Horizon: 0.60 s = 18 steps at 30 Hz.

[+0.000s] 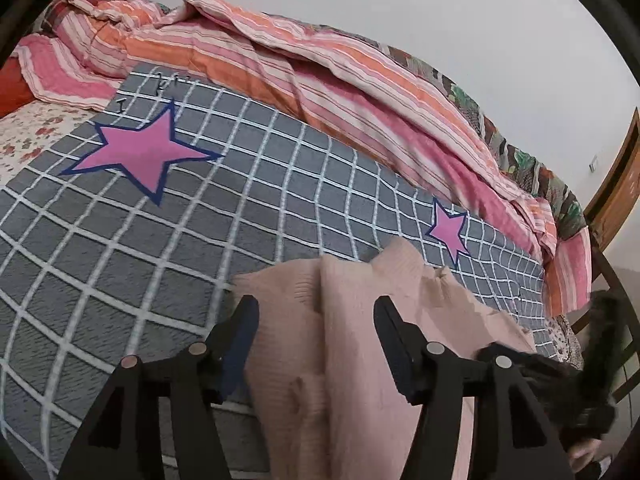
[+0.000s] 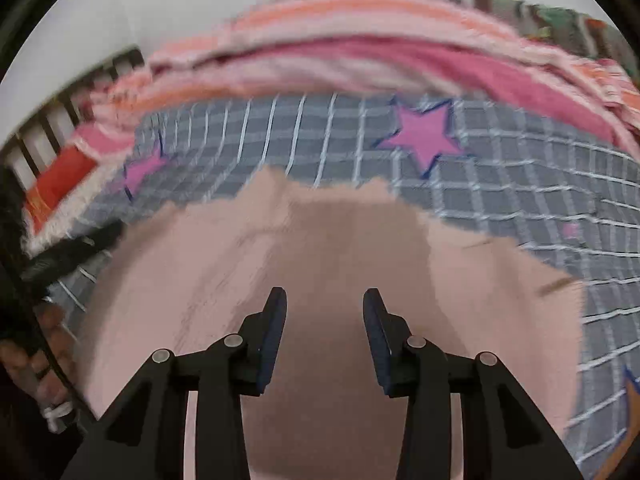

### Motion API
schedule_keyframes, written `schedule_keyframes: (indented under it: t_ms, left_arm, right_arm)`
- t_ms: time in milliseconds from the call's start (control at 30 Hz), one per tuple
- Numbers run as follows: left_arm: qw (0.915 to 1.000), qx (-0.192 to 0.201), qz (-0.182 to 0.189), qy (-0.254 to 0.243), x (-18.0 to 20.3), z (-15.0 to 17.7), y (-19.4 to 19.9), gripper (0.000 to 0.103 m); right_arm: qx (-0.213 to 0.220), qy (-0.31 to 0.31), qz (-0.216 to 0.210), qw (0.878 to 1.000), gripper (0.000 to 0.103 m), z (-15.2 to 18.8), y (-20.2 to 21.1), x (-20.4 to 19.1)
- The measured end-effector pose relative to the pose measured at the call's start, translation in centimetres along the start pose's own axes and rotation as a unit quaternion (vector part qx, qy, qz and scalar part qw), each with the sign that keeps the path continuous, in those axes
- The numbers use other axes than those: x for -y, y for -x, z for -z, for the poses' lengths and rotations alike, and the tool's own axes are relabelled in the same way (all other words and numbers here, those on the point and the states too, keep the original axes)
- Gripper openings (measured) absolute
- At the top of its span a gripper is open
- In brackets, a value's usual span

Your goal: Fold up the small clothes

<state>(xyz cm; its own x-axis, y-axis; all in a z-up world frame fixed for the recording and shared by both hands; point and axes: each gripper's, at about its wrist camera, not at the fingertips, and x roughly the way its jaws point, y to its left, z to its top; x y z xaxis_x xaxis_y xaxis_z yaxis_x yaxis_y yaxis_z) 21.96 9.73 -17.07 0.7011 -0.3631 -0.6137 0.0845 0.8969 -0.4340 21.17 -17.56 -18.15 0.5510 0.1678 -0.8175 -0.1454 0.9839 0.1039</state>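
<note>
Bedroom, plain white wall (image 1: 440,20) behind a bed. Bed top covered by a grey blanket (image 1: 120,260) with white grid lines and pink stars (image 1: 144,152). Striped pink-orange duvet (image 1: 300,72) bunched along the far side against the wall; floral sheet (image 1: 24,136) shows at the left edge in the left wrist view. Slatted dark headboard (image 2: 60,120) visible in the right wrist view, wooden door (image 1: 624,184) at far right of the left one.

Pale pink knit garment (image 1: 360,320) lies on the grey blanket at the near edge, ribbed hem toward the stars, a lengthwise fold ridge down it.

Left gripper (image 1: 316,316): jaws spread wide, above the garment, nothing between the pads; the right finger over the knit, left finger at its edge.

Right gripper (image 2: 325,308): jaws apart, moderately wide, empty, pointing down at the middle of the pink garment (image 2: 320,248). Right view is motion-blurred, so contact with the fabric cannot be told.
</note>
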Motion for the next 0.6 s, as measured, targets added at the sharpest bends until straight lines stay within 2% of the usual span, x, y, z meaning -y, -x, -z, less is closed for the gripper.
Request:
schedule_keyframes:
  t_ms: [133,367,600]
  left_arm:
    - [0.9998,-0.004,0.002,0.018,-1.9,-0.3,0.6,0.058]
    - [0.9992,0.002,-0.031,0.027,-3.6,-0.8,1.3,0.058]
    - [0.9996,0.008,-0.024,0.012,-2.9,-0.7,1.9,0.058]
  right_arm:
    - [-0.027,0.001,0.034,0.999,0.039,-0.8,-3.0,-1.0]
    - [-0.056,-0.041,0.042,0.997,0.040,-3.3,-5.7,0.5]
    - [-0.058,-0.034,0.051,0.996,0.040,-4.2,-6.4,0.3]
